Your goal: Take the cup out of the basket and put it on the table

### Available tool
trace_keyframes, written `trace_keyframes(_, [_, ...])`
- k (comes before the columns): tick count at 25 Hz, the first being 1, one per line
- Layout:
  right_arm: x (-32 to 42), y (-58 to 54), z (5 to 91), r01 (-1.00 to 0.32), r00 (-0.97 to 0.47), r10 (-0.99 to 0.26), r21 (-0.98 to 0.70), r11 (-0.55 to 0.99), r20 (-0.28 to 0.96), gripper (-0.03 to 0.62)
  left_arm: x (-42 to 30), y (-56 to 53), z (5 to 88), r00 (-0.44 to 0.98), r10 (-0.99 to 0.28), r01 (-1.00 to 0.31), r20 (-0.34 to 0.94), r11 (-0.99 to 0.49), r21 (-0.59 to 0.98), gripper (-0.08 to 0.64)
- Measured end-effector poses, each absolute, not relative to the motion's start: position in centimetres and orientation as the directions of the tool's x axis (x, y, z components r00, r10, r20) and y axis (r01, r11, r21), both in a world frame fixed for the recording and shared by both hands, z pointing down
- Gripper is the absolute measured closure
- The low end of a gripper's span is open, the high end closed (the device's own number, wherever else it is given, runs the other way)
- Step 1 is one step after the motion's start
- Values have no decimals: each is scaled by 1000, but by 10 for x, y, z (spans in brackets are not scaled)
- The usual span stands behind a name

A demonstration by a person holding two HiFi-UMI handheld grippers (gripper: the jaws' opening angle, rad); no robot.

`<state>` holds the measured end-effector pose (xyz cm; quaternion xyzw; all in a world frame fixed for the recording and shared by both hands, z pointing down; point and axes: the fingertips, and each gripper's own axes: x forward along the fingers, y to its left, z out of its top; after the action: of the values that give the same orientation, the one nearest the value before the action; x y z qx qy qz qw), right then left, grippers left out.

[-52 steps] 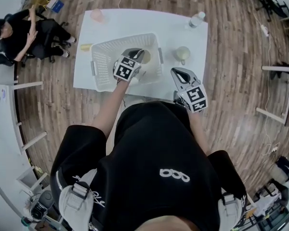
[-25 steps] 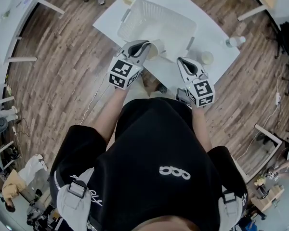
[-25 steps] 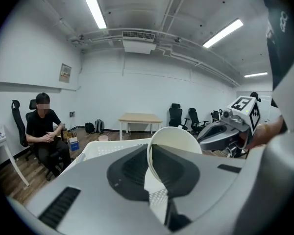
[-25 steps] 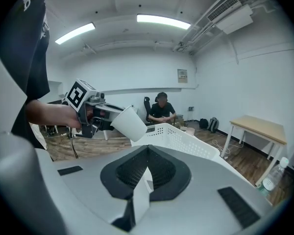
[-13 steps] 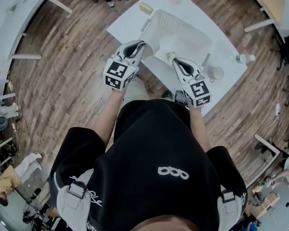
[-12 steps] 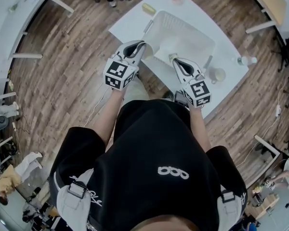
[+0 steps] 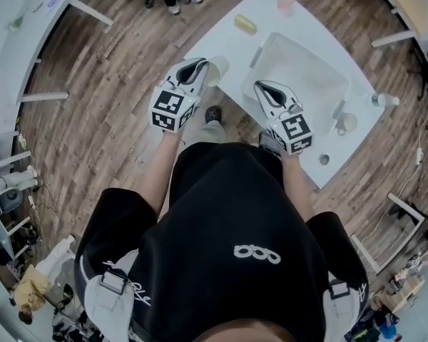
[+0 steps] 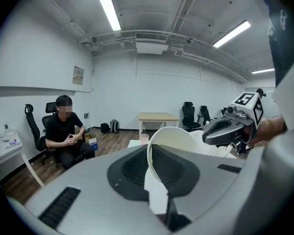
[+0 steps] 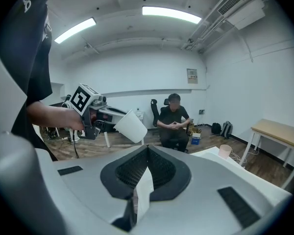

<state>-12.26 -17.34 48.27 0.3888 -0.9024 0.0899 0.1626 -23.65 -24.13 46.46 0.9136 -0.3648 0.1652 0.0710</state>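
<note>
Left gripper (image 7: pixel 197 68): jaws clamped on white paper cup (image 7: pixel 216 69), clear of basket, at table (image 7: pixel 232 43) edge. Right gripper (image 7: pixel 269 91): jaws together, empty. Basket (image 7: pixel 299 77): two o'clock. Recommended: lower upright, then release gently.

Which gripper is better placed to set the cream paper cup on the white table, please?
Left. The left gripper is shut on the rim of the cream paper cup, over the white table; the right gripper is shut and empty.
</note>
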Motion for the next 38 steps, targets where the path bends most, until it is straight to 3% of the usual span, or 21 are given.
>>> trace_keyframes(19, [-170,-227,501,-819,-531,-730,-40,572,429,568,-267,-318,551,729,-475,-580,494,-811,76,534])
trace_keyframes(30, [-164,-235,512,-861,-474,-749,-64,505,464,568,-241,-377,683,634,-298,-474,713,-879,55,534])
trace_keyframes(38, [-152,-240,523,-883,-440,-751,-86,461,491,568,-230,-393,732,576,-215,-435,788,-897,73,534])
